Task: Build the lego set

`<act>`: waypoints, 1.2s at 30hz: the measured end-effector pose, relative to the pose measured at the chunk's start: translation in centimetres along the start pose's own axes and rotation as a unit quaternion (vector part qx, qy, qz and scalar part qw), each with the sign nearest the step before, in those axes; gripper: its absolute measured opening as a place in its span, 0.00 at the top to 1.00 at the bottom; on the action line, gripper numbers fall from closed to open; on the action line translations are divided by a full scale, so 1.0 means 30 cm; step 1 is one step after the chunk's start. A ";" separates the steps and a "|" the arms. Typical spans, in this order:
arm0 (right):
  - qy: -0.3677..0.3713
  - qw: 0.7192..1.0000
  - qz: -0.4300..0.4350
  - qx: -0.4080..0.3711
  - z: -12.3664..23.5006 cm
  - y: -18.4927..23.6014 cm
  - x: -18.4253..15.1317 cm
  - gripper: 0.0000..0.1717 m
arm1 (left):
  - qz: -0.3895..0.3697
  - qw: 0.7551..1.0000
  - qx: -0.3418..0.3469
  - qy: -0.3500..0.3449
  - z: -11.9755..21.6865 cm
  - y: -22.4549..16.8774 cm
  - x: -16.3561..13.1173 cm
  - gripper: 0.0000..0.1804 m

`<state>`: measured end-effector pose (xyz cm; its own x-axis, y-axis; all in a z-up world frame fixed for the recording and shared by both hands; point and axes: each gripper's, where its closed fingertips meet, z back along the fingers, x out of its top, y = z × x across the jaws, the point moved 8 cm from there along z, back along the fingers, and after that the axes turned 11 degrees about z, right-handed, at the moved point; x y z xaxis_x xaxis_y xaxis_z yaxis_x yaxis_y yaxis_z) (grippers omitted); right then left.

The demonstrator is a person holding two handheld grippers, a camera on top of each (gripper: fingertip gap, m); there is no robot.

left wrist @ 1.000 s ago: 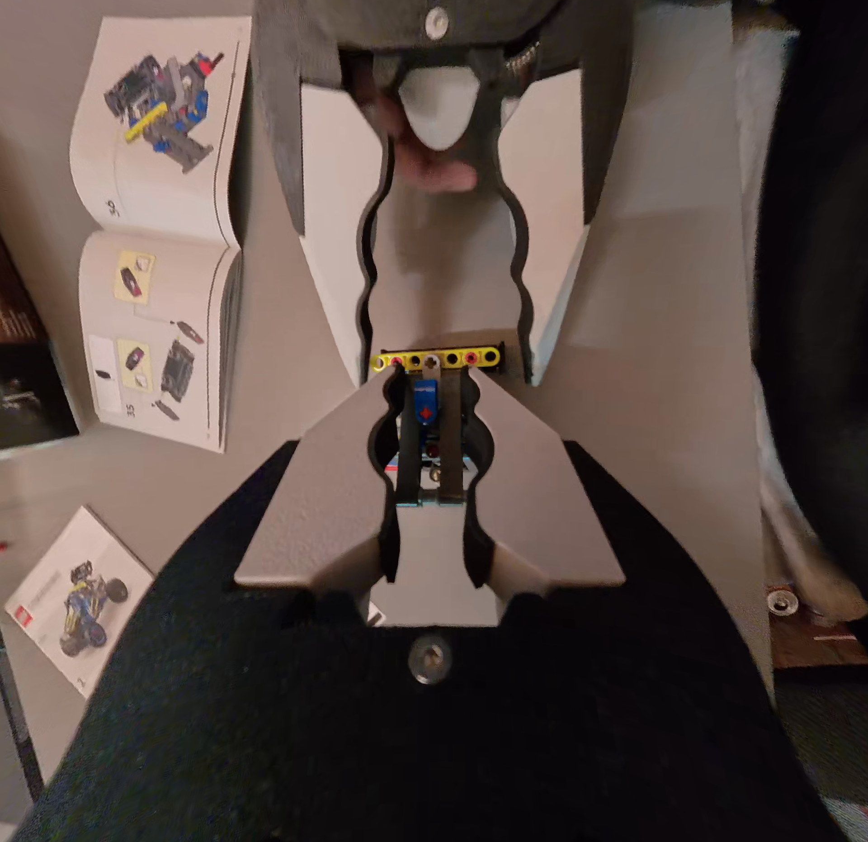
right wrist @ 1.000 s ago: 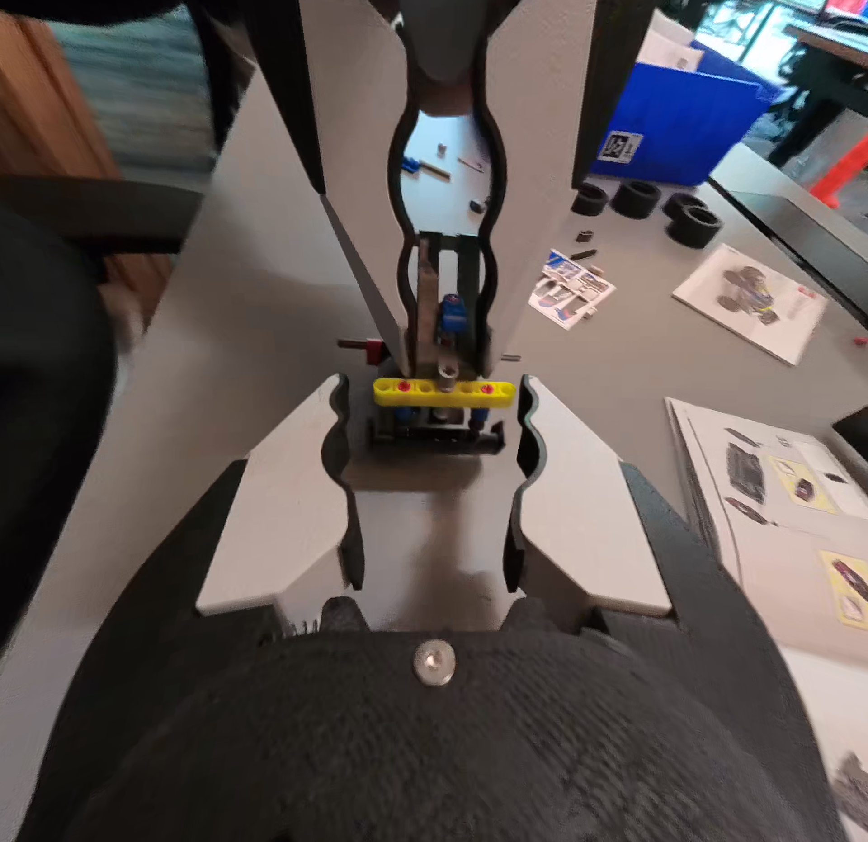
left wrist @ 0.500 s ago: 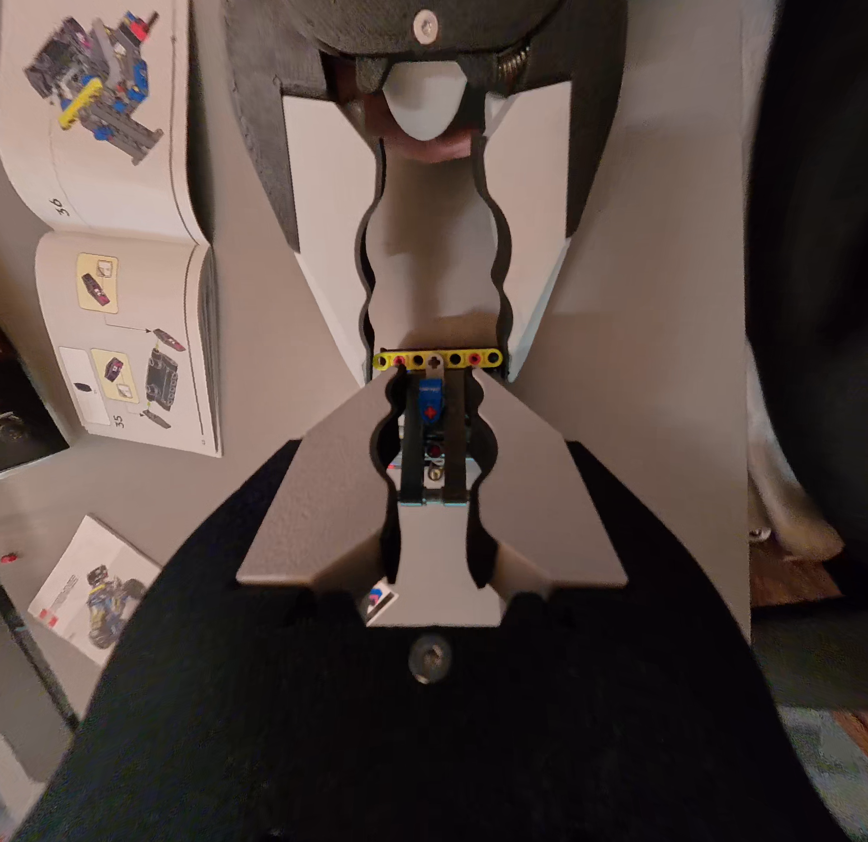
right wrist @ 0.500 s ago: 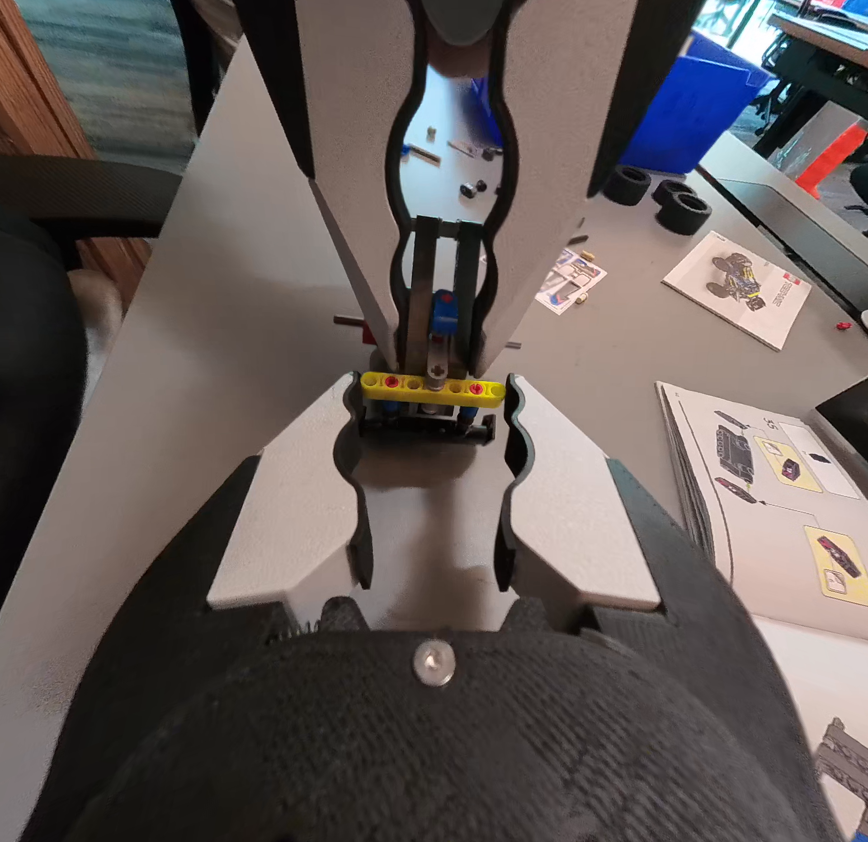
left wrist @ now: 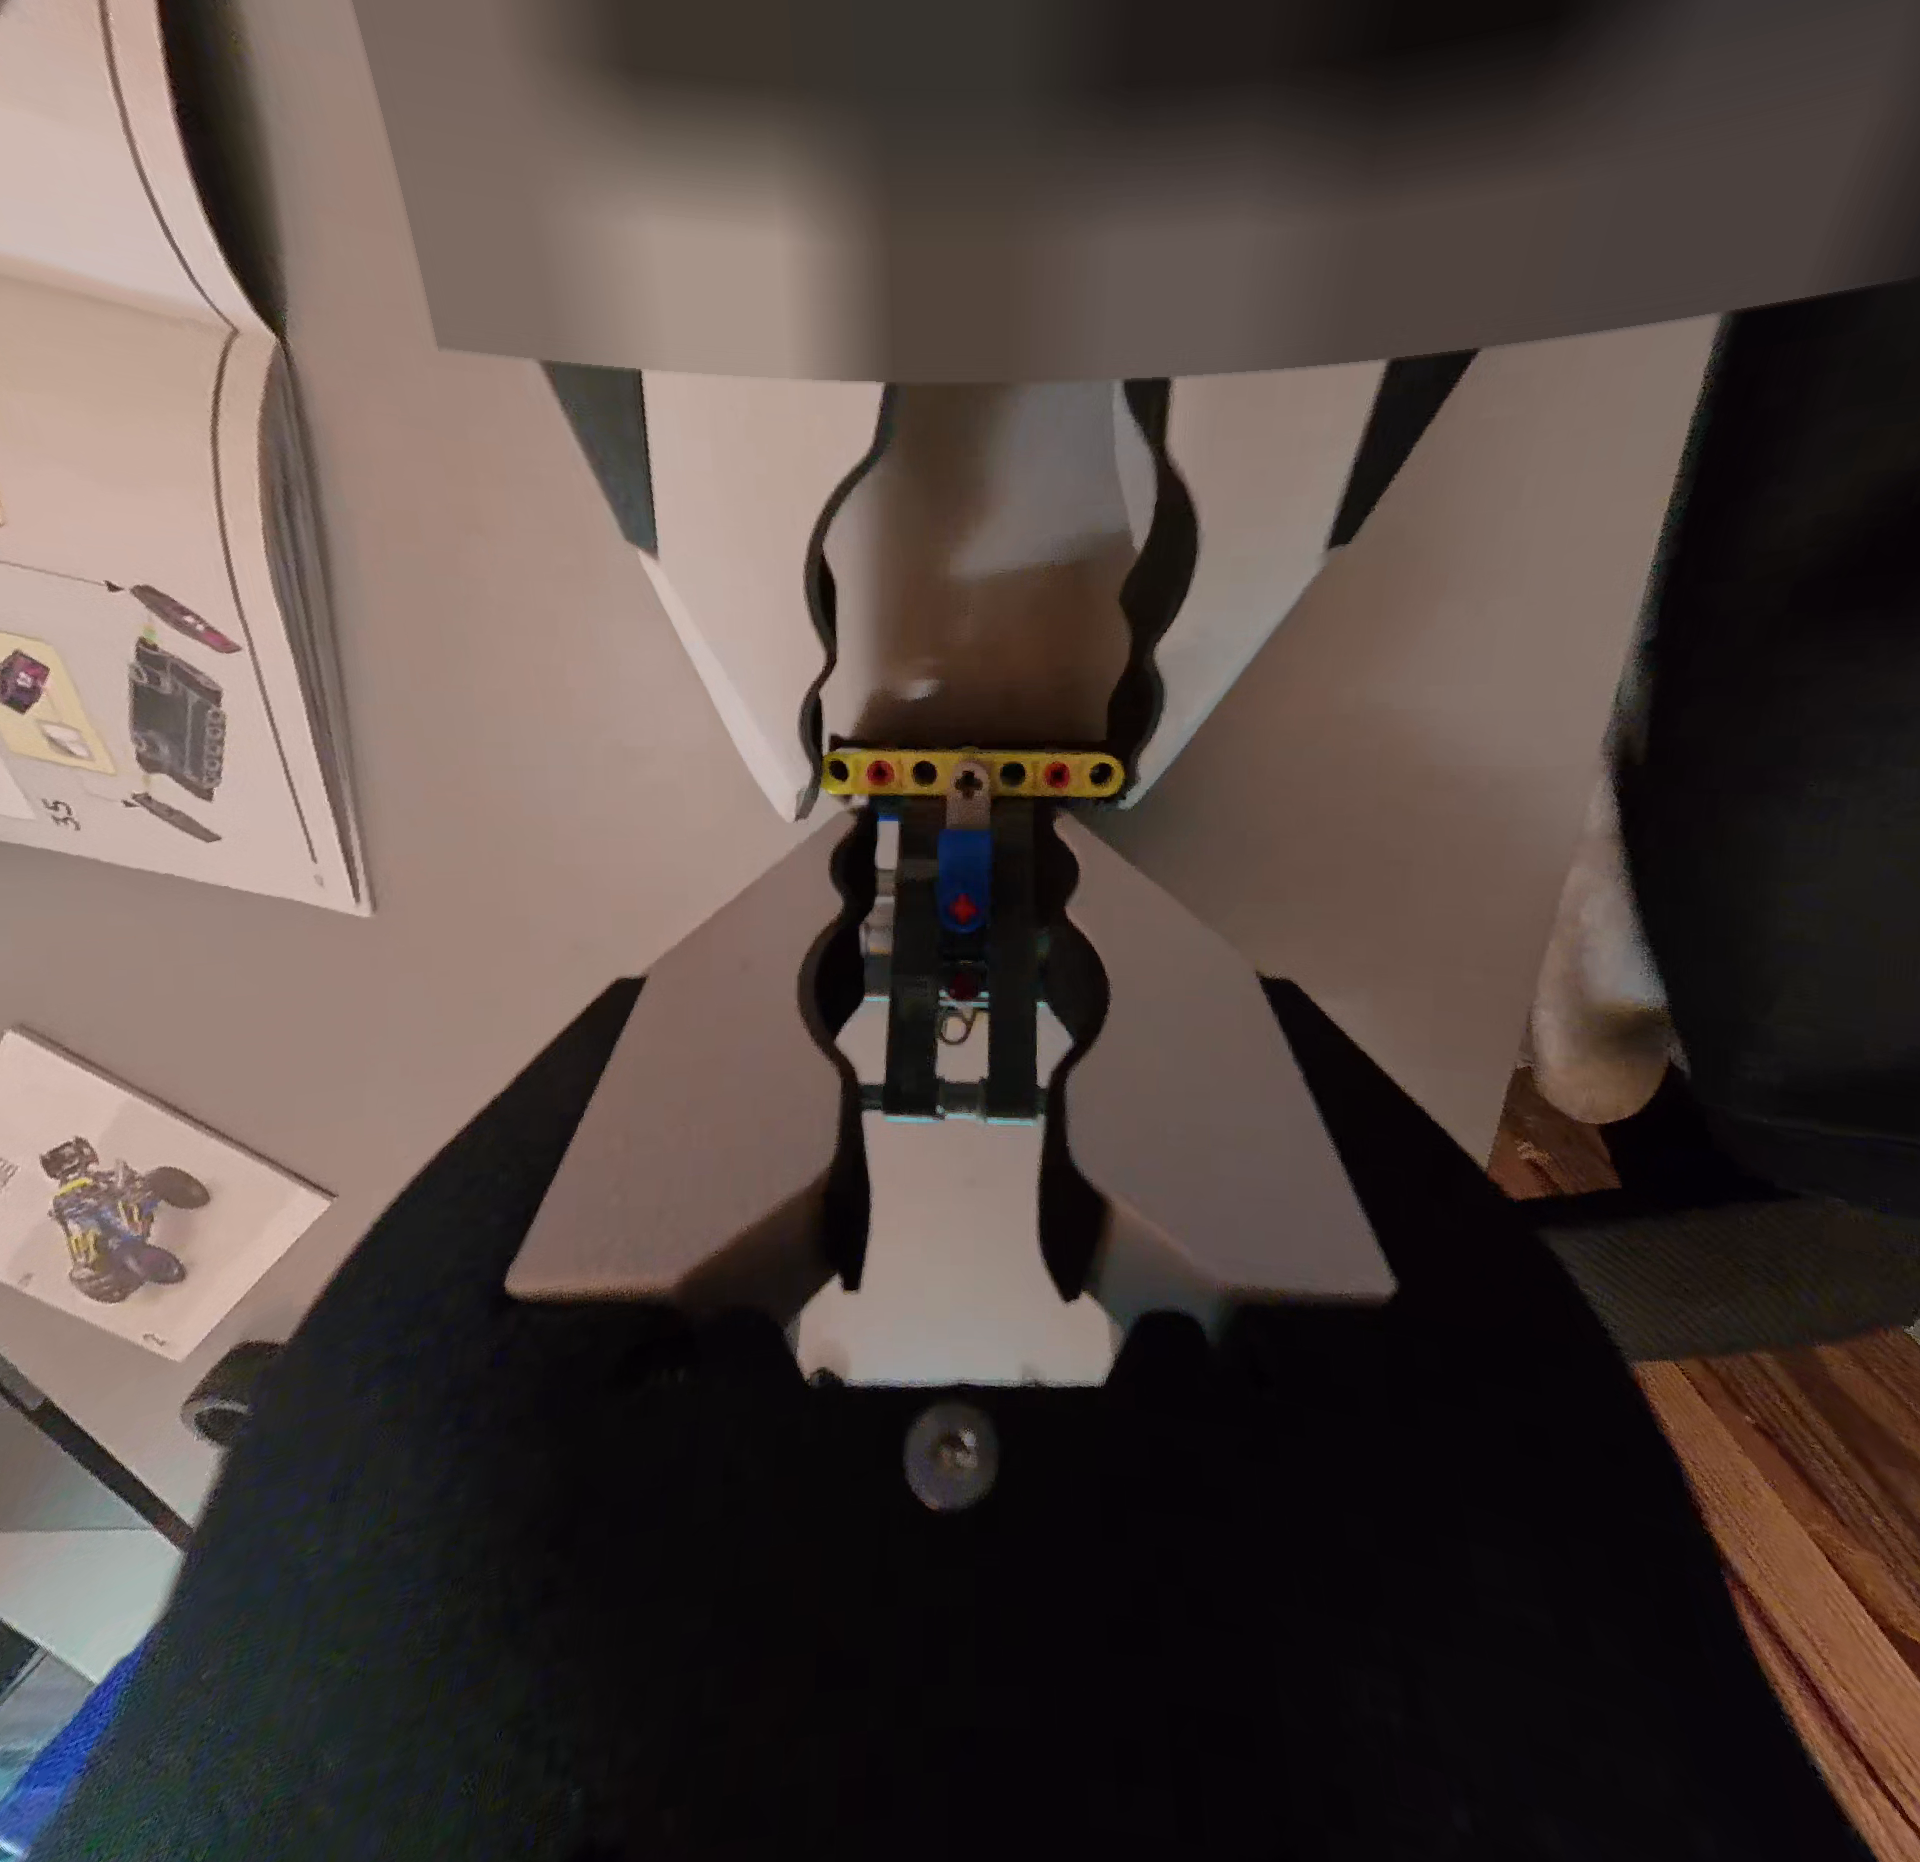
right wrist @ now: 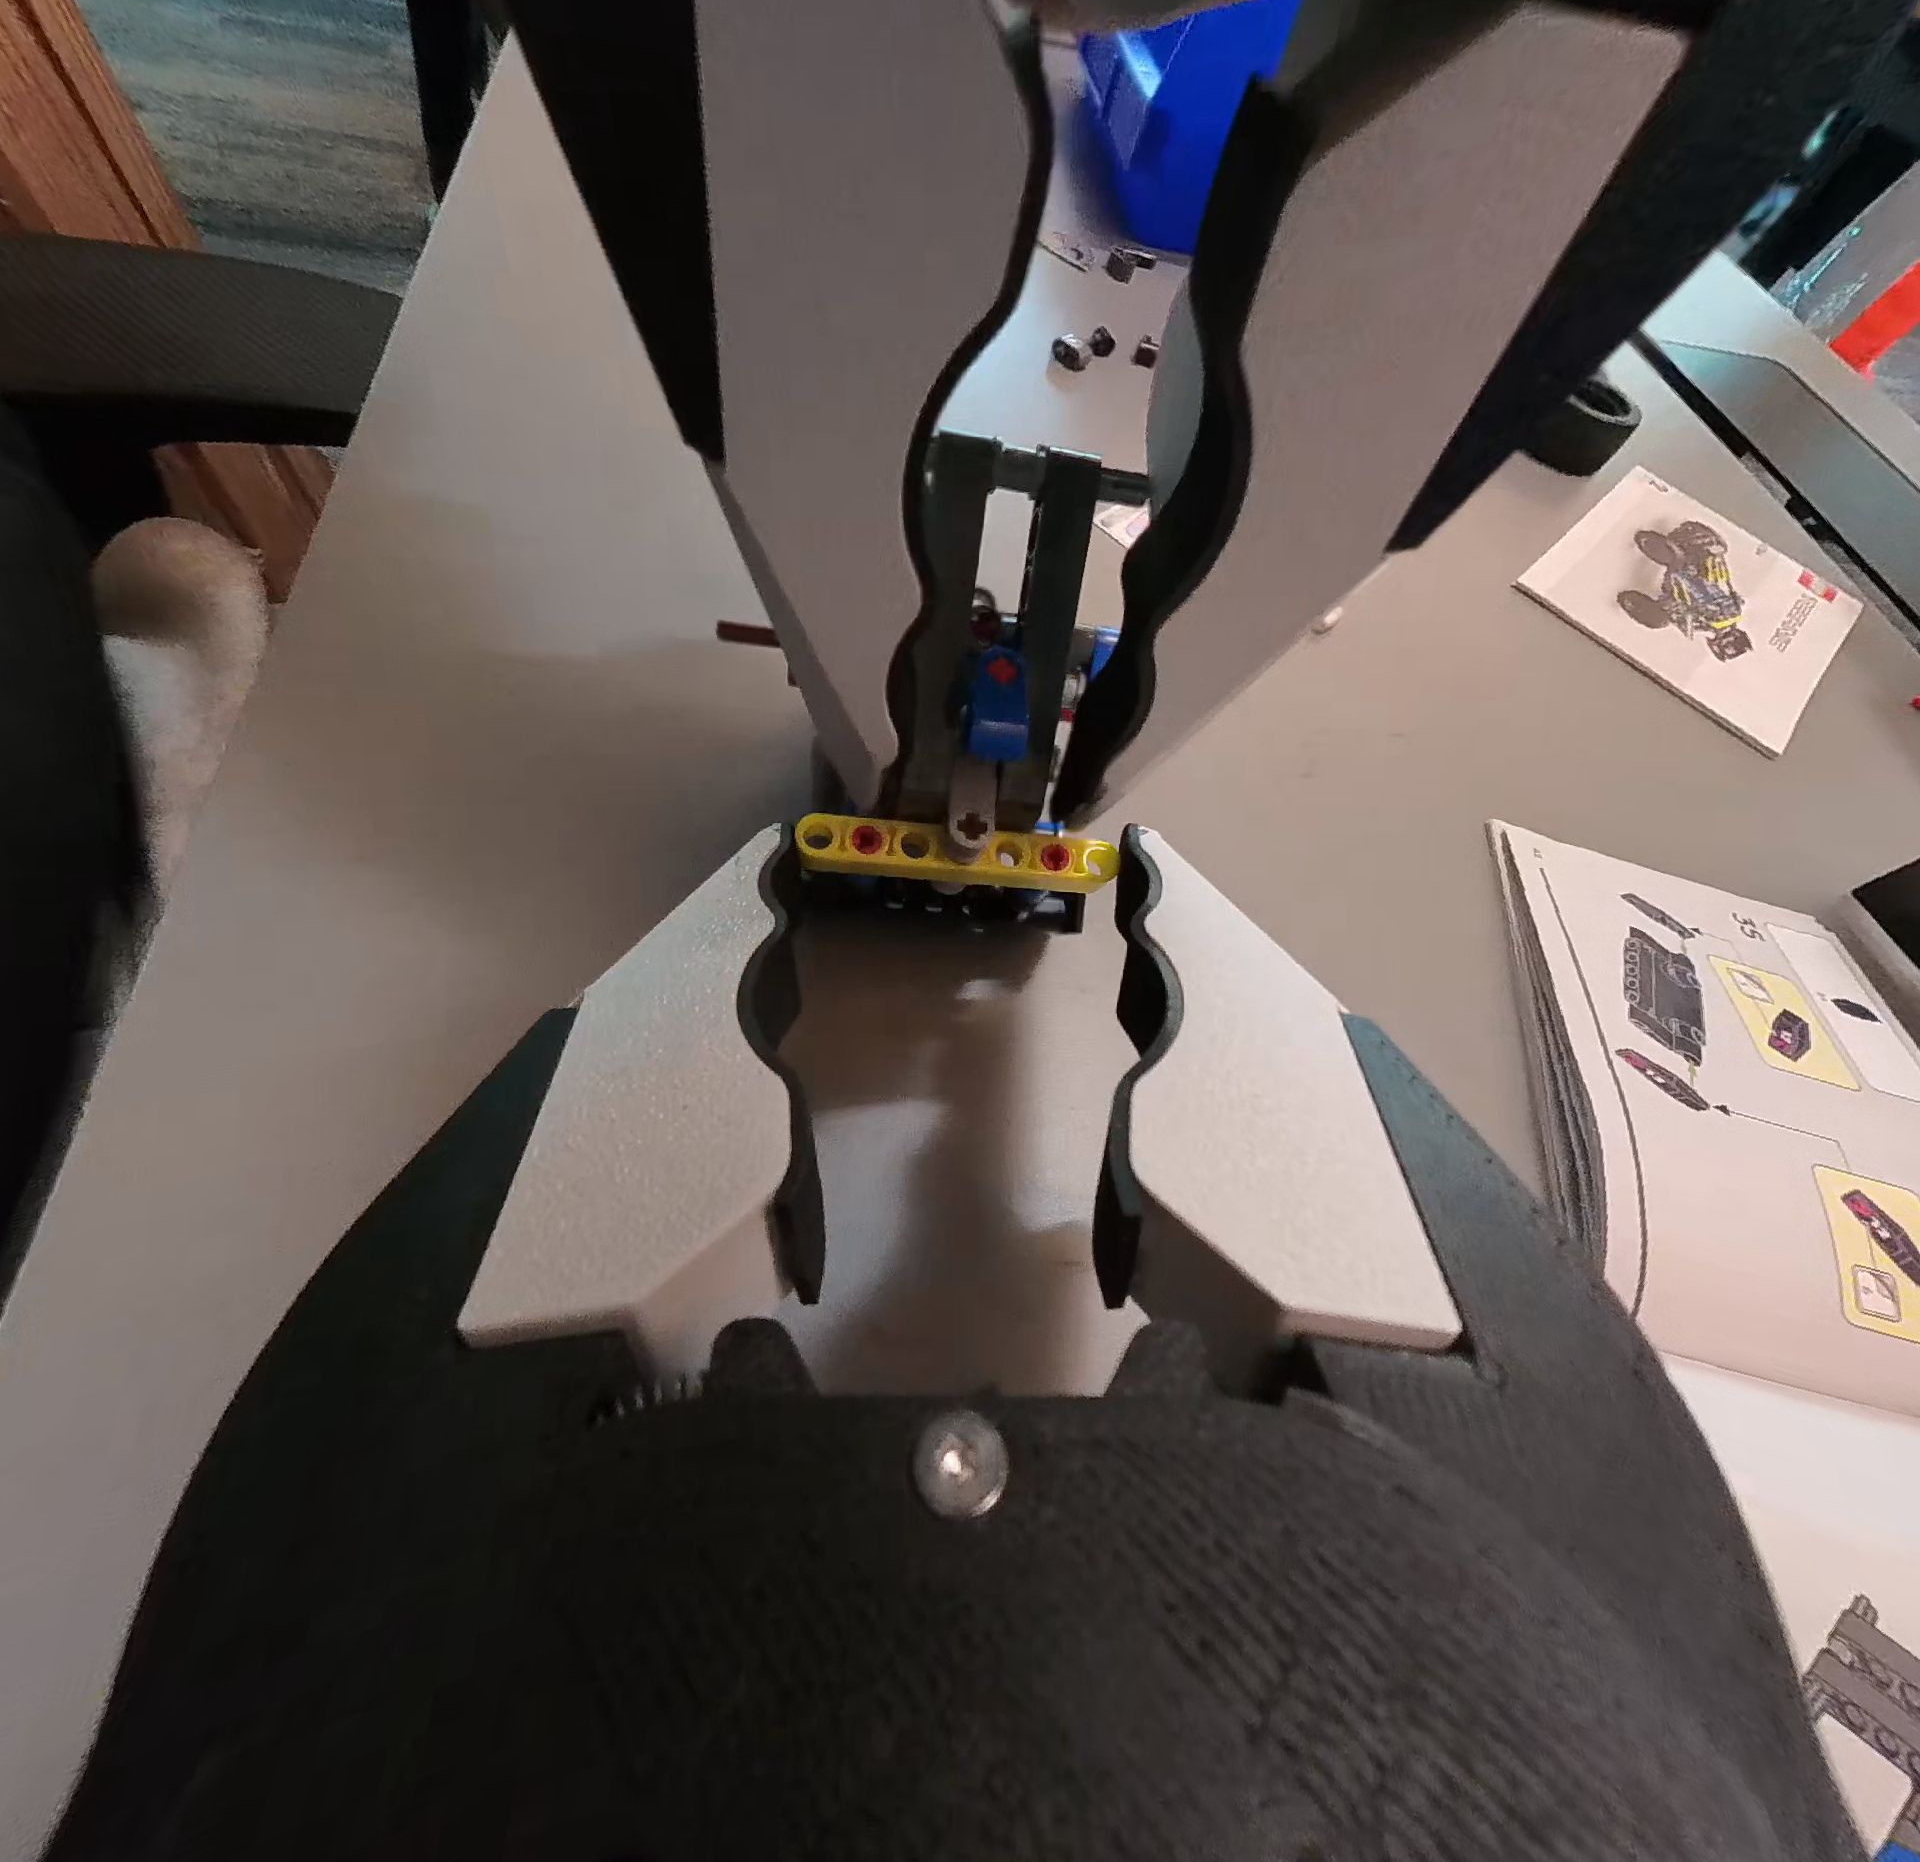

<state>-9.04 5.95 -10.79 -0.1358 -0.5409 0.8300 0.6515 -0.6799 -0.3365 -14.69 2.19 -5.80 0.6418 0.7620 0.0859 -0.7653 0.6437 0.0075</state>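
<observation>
A small toy-brick assembly stands on the grey table [right wrist: 468, 721]: a dark frame [left wrist: 914, 981] with a blue piece [left wrist: 964, 867] and a yellow holed beam [left wrist: 904, 773] across its end. My two grippers face each other over it. My left gripper [left wrist: 951, 846] straddles the dark frame, and a slight gap shows beside its pads, so it is open. From the right wrist view it comes down from above [right wrist: 971, 784]. My right gripper [right wrist: 956, 856] is shut on the two ends of the yellow beam [right wrist: 914, 846]; the left wrist view shows the same [left wrist: 966, 773].
An open instruction booklet [right wrist: 1714, 1085] lies at the right of the right wrist view, a small leaflet [right wrist: 1683, 607] beyond it. A blue bin [right wrist: 1143, 98], a black tyre [right wrist: 1600, 425] and small loose parts [right wrist: 1091, 342] sit farther back. A chair [right wrist: 156, 337] stands at the table's left edge.
My right gripper closed in until its pads met the yellow beam's ends. My left gripper's fingers then spread a little off the dark frame they had been pressing. Both grippers drew closer together.
</observation>
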 end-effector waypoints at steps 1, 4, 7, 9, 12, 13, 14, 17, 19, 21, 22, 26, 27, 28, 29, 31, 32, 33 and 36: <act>-0.005 1.000 0.000 0.002 0.003 0.000 0.001 0.66 | 0.008 1.000 0.004 0.002 -0.010 0.004 -0.010 0.82; -0.005 1.000 0.003 -0.003 0.010 -0.005 -0.004 0.66 | 0.004 1.000 0.019 -0.019 -0.035 0.006 -0.024 0.84; -0.026 0.999 0.007 -0.024 0.027 -0.011 0.000 0.66 | -0.009 0.997 0.049 -0.061 -0.019 0.002 -0.034 0.85; -0.053 0.998 0.009 -0.023 0.047 -0.009 0.005 0.64 | 0.006 0.995 0.060 -0.085 -0.002 0.004 -0.052 0.85; -0.095 0.995 -0.009 -0.043 0.092 -0.027 0.002 0.53 | 0.046 0.984 0.062 -0.162 0.030 0.008 -0.090 0.87; -0.114 0.992 -0.024 -0.041 0.109 -0.033 0.002 0.49 | 0.066 0.976 0.059 -0.197 0.040 0.006 -0.104 0.87; -0.131 0.990 -0.038 -0.035 0.126 -0.038 0.000 0.49 | 0.081 0.967 0.054 -0.235 0.049 0.000 -0.120 0.87; -0.130 0.990 -0.053 -0.021 0.161 -0.045 -0.023 0.52 | 0.087 0.923 0.055 -0.372 0.060 -0.039 -0.164 0.87; -0.132 0.989 -0.062 0.002 0.172 -0.038 -0.029 0.53 | 0.090 0.890 0.058 -0.444 0.036 -0.069 -0.195 0.87; -0.132 0.989 -0.061 0.031 0.162 -0.022 -0.022 0.53 | 0.087 0.866 0.060 -0.488 -0.007 -0.097 -0.223 0.86; -0.119 0.991 -0.057 0.035 0.149 -0.017 -0.020 0.53 | 0.086 0.857 0.070 -0.503 -0.026 -0.105 -0.238 0.87; -0.093 0.994 -0.025 0.057 0.075 0.010 0.012 0.48 | 0.086 0.841 0.072 -0.530 -0.086 -0.128 -0.299 0.87; -0.102 0.993 -0.021 0.062 0.057 0.012 0.032 0.49 | 0.090 0.833 0.070 -0.542 -0.094 -0.133 -0.312 0.87; -0.107 0.992 -0.024 0.069 0.038 0.012 0.047 0.52 | 0.096 0.827 0.071 -0.550 -0.099 -0.136 -0.324 0.87; -0.102 0.991 -0.029 0.080 0.019 0.011 0.057 0.53 | 0.095 0.826 0.074 -0.550 -0.099 -0.140 -0.335 0.86; -0.083 0.990 -0.038 0.109 -0.021 0.016 0.066 0.51 | 0.093 0.827 0.079 -0.548 -0.096 -0.147 -0.353 0.86; -0.077 0.989 -0.042 0.116 -0.039 0.018 0.069 0.50 | 0.098 0.828 0.078 -0.546 -0.096 -0.148 -0.360 0.86; -0.072 0.989 -0.044 0.122 -0.053 0.022 0.069 0.50 | 0.102 0.829 0.075 -0.544 -0.095 -0.151 -0.368 0.86; -0.052 0.987 -0.067 0.133 -0.057 0.033 0.062 0.54 | 0.099 0.836 0.089 -0.532 -0.090 -0.160 -0.396 0.86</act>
<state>-9.93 3.44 -10.34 -0.1649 -0.3920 0.9051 0.8080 -0.5799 -0.1039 -18.50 -9.75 -9.54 0.1673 0.2972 0.9400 -0.9072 0.4198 0.0287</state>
